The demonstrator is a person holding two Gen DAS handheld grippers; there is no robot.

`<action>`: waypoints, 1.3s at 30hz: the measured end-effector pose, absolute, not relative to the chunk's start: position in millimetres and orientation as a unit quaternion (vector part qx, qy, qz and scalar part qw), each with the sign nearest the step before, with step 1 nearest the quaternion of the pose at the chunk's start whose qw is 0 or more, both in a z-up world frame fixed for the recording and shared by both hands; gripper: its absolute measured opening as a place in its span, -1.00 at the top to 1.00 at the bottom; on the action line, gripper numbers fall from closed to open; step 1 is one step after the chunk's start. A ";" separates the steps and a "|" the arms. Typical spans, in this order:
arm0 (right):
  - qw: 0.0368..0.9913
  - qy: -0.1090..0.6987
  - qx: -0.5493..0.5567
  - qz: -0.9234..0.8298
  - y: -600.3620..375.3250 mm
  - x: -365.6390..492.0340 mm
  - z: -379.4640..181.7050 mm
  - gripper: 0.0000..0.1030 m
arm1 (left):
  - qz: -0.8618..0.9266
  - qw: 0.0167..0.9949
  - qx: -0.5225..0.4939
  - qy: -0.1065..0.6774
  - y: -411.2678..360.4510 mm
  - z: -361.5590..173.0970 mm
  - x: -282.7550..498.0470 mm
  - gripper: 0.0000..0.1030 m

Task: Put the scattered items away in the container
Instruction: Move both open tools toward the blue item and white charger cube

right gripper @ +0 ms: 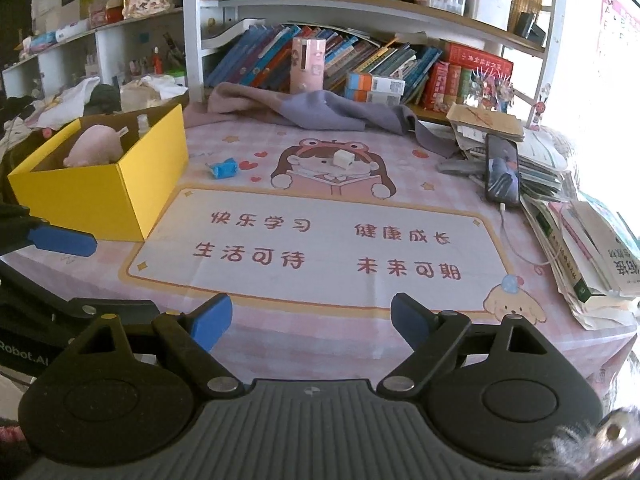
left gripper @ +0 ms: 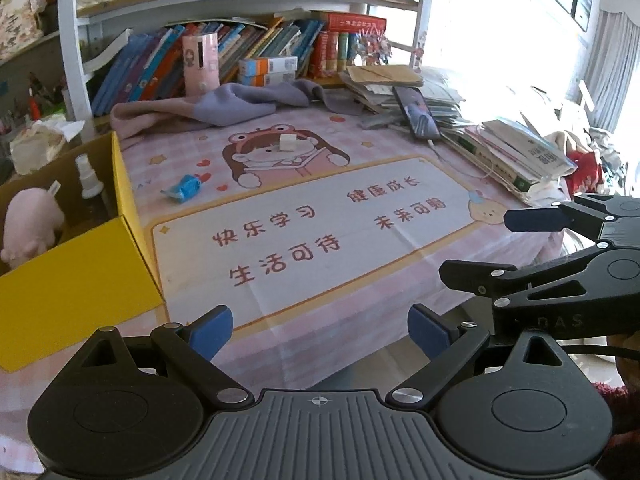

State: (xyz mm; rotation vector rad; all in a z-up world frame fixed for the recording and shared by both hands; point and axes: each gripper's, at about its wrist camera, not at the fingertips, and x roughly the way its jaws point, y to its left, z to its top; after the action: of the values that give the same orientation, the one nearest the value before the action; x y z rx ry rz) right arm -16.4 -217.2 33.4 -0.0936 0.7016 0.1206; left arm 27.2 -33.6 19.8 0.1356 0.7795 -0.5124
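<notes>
Both grippers are hovering over the near edge of the pink cartoon tablecloth (right gripper: 320,248), and neither is carrying anything. The left gripper (left gripper: 320,330) is standing with its blue pads spread wide and only cloth showing between them. The right gripper (right gripper: 312,322) is likewise gaping, its jaws empty.

In the right wrist view the yellow box (right gripper: 132,196) is sitting at about ten o'clock on the table, its top open. A pink plush toy (right gripper: 94,150) is lying inside it, and a small clear spray bottle (right gripper: 143,124) is standing upright behind the toy, against the far wall of the box.

Two small things are waiting out on the cloth. A crumpled blue wrapper (right gripper: 223,169) is lying at about eleven o'clock, near the box's right side but not touching it. A small whitish block (right gripper: 344,159) is resting at twelve o'clock, right on the printed girl's face, well apart from the wrapper.

Further back, a lilac and pink garment (right gripper: 296,110) is sprawling along the far edge of the table, in front of a bookshelf (right gripper: 360,12) crammed with books. At two o'clock a phone (right gripper: 502,172) is lying on a sliding heap of papers and books (right gripper: 576,240), with a white cable trailing from its near end.
</notes>
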 end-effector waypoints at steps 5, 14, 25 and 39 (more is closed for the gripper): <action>0.938 0.340 -0.045 0.059 -221.4 -6.0 34.0 -0.68 | -0.247 0.892 0.071 0.372 -39.4 20.2 35.7 -0.87; 0.937 0.339 -0.043 0.064 -223.9 16.8 32.4 -0.68 | -0.242 0.892 0.077 0.373 -43.9 17.8 55.9 -0.87; 0.935 0.344 -0.053 0.073 -233.6 59.4 29.7 -0.68 | -0.234 0.892 0.066 0.381 -56.2 12.3 93.6 -0.87; 0.928 0.350 -0.059 0.111 -273.9 133.5 31.7 -0.68 | -0.183 0.899 0.045 0.394 -91.5 15.5 149.4 -0.87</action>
State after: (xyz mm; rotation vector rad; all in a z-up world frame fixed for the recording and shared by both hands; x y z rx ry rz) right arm 133.5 -273.9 31.7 -0.1211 0.7167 0.2268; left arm 149.4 -91.5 15.5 0.0938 0.8165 -0.3795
